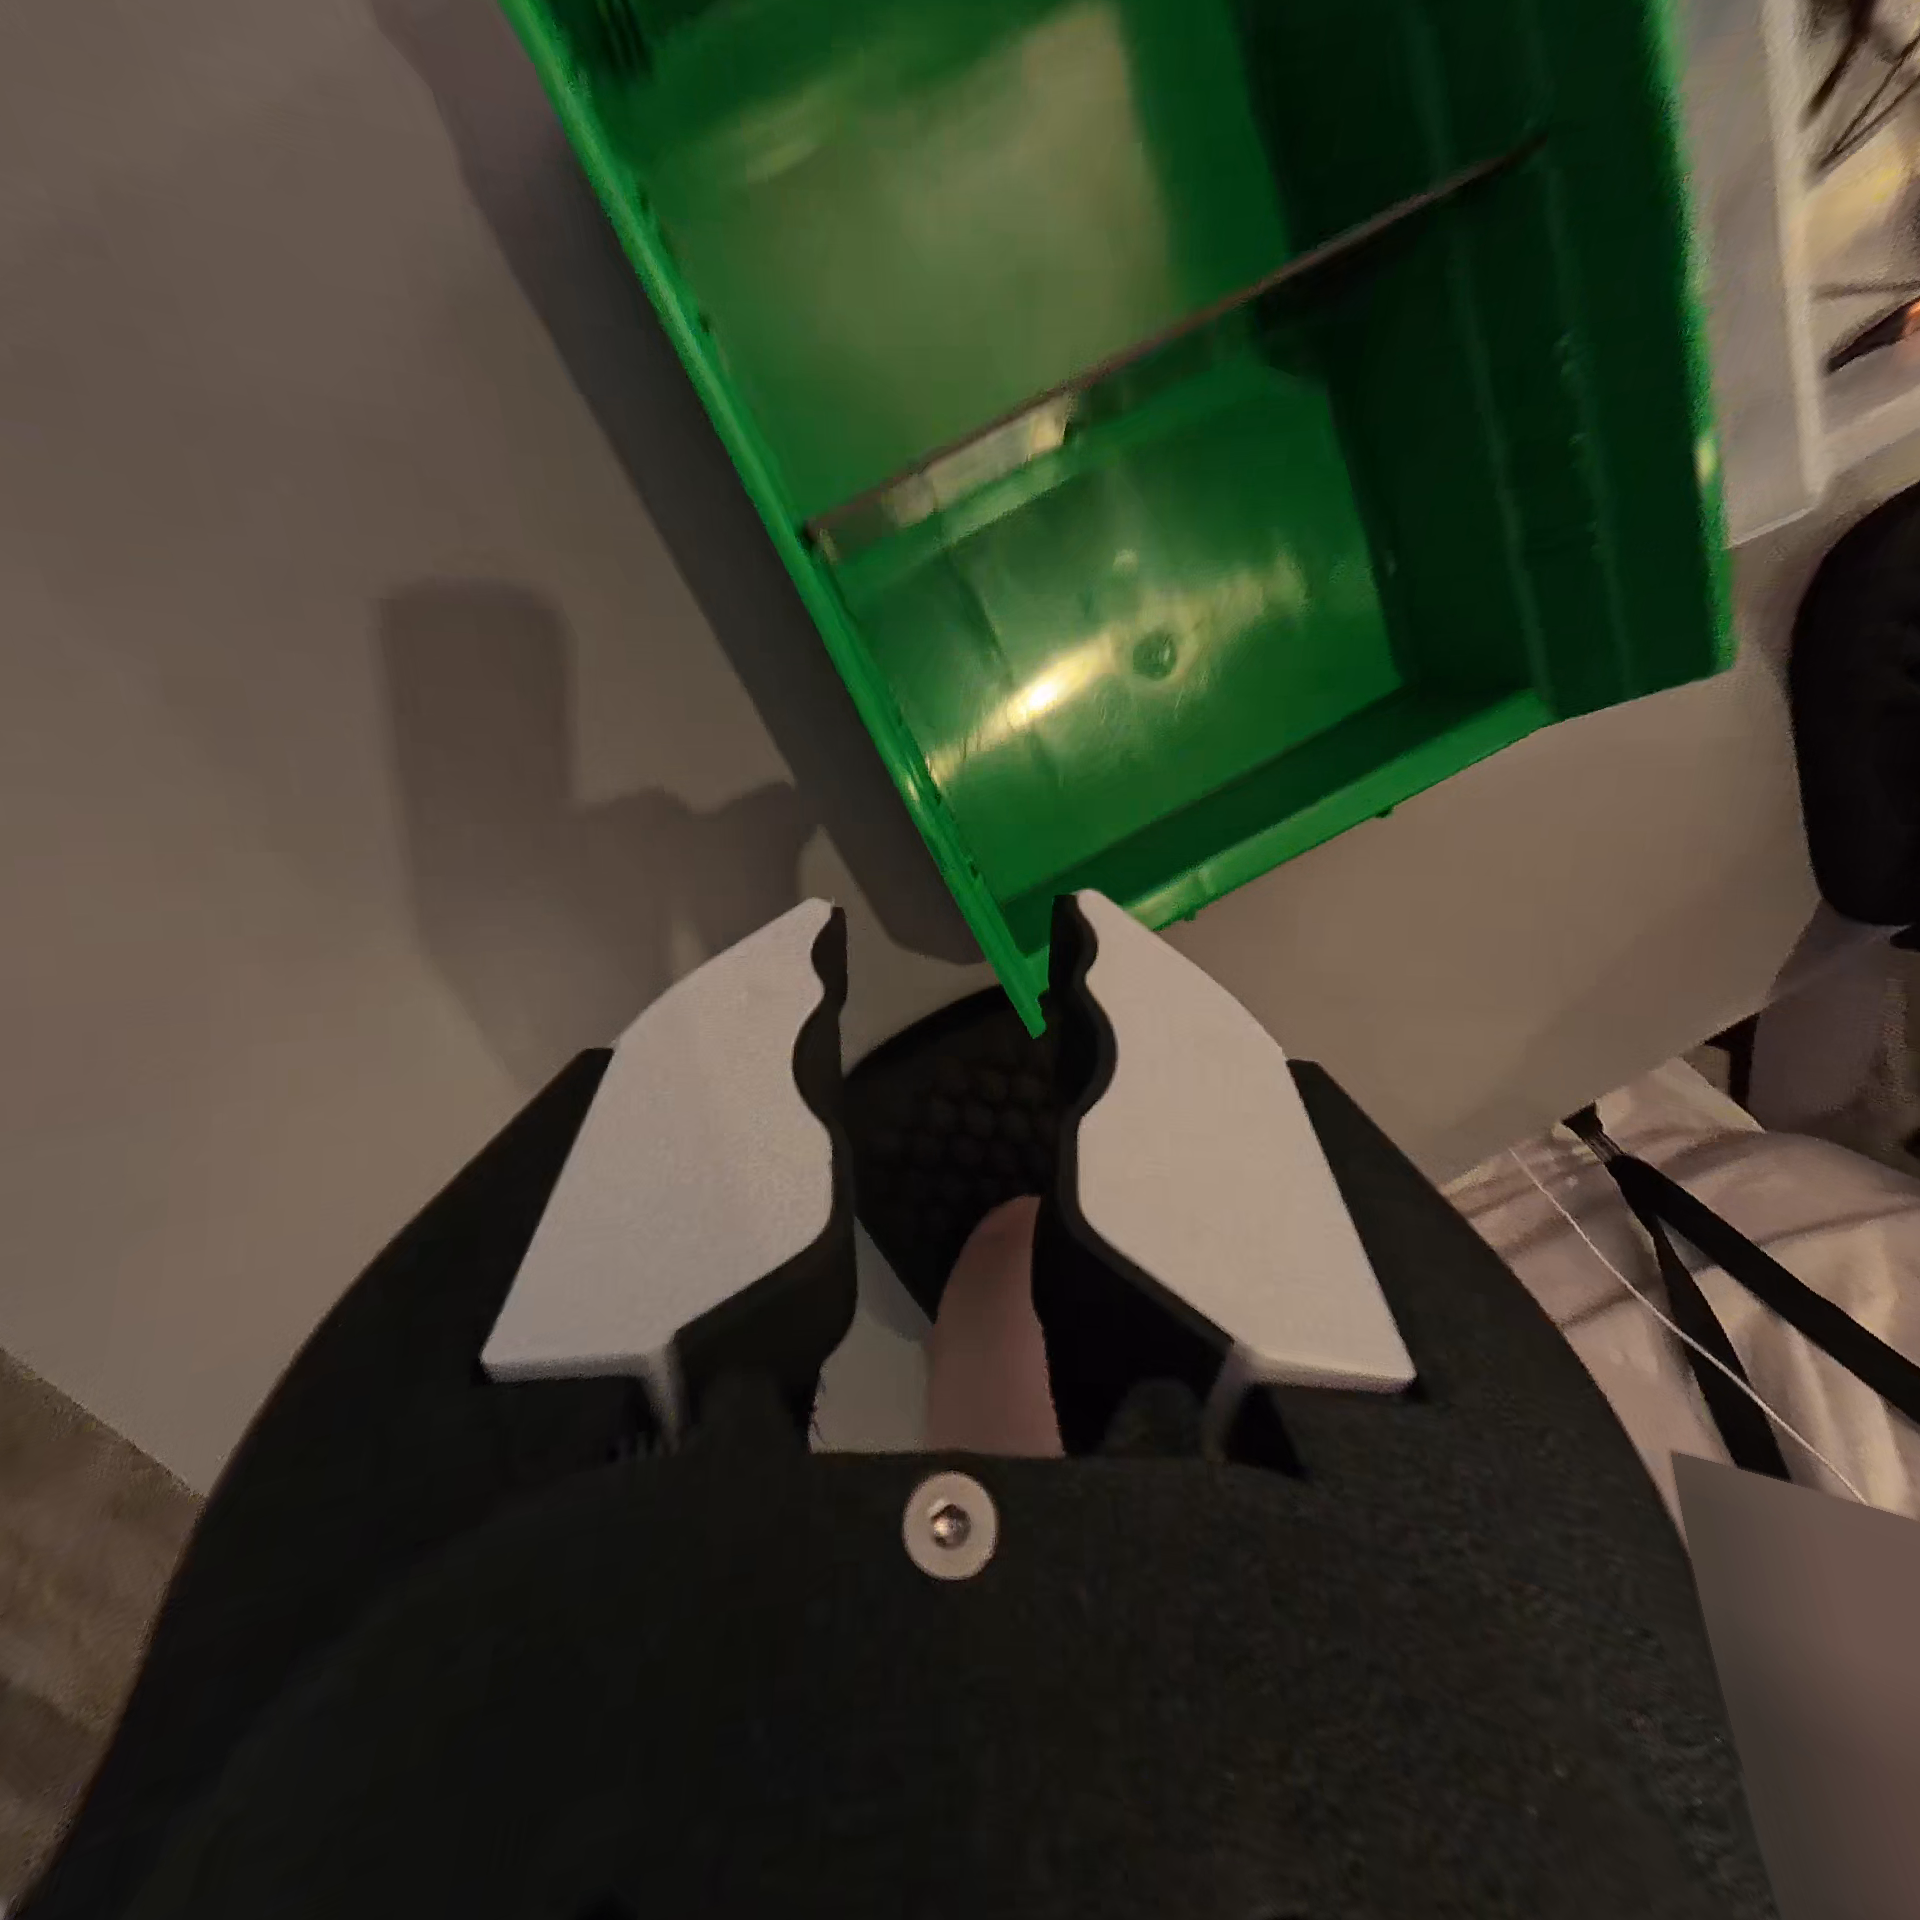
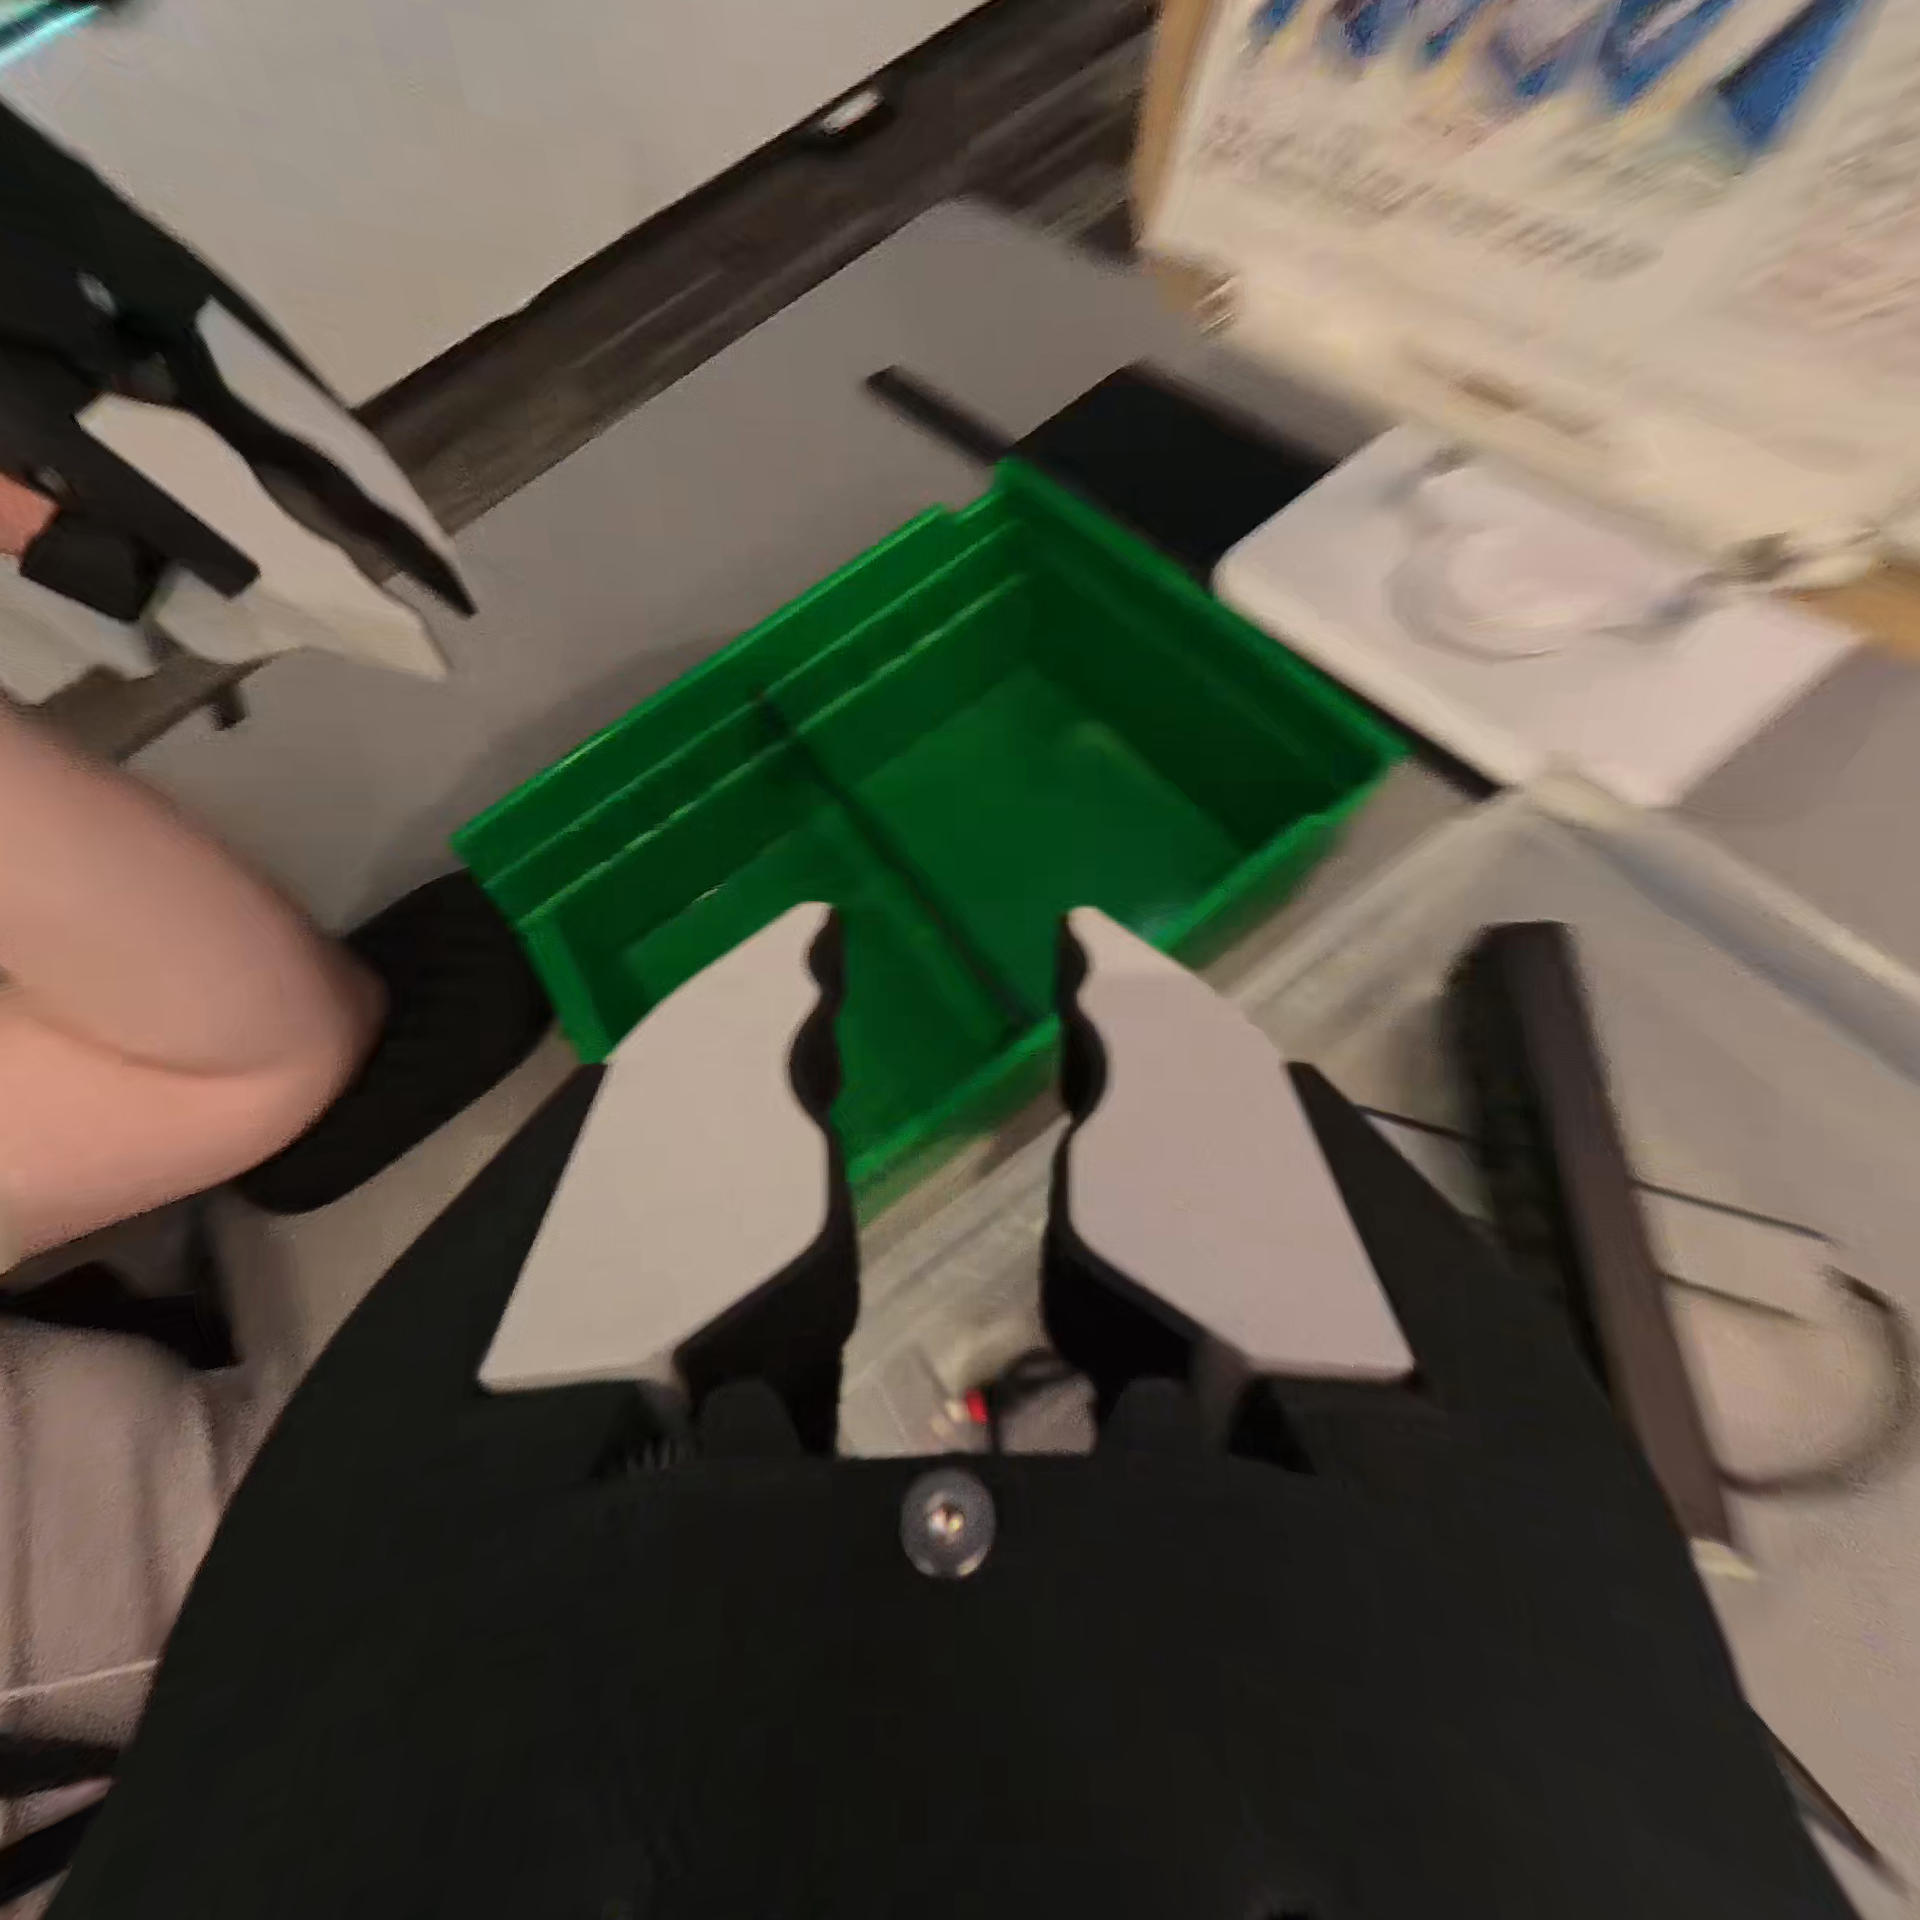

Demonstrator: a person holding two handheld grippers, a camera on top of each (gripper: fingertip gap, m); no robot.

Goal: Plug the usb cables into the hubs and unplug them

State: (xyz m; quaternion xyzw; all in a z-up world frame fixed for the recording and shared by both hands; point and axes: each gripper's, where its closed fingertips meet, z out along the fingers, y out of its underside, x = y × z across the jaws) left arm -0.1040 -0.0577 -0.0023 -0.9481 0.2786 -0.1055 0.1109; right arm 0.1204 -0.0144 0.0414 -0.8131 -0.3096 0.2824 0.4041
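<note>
A green bin (image 1: 1195, 436) with a dark divider stands on the white table; both of its compartments look empty. My left gripper (image 1: 951, 920) is open and empty, just in front of the bin's near corner. In the right wrist view the same bin (image 2: 1039, 790) lies ahead, and my right gripper (image 2: 951, 930) is open and empty above its near wall. The left gripper (image 2: 312, 499) shows there at the upper left. A long dark bar (image 2: 1558, 1195) with thin cables lies to the right, too blurred to identify. I see no plain USB plug or hub.
A person's leg (image 2: 156, 987) and black shoe (image 2: 416, 1039) are left of the bin; the shoe (image 1: 956, 1122) also shows under my left gripper. A white box (image 2: 1507, 644) and a printed cardboard box (image 2: 1558, 208) stand at the right. A clear container (image 2: 956, 1278) lies under my right gripper. Left tips to right tips: about 25 cm.
</note>
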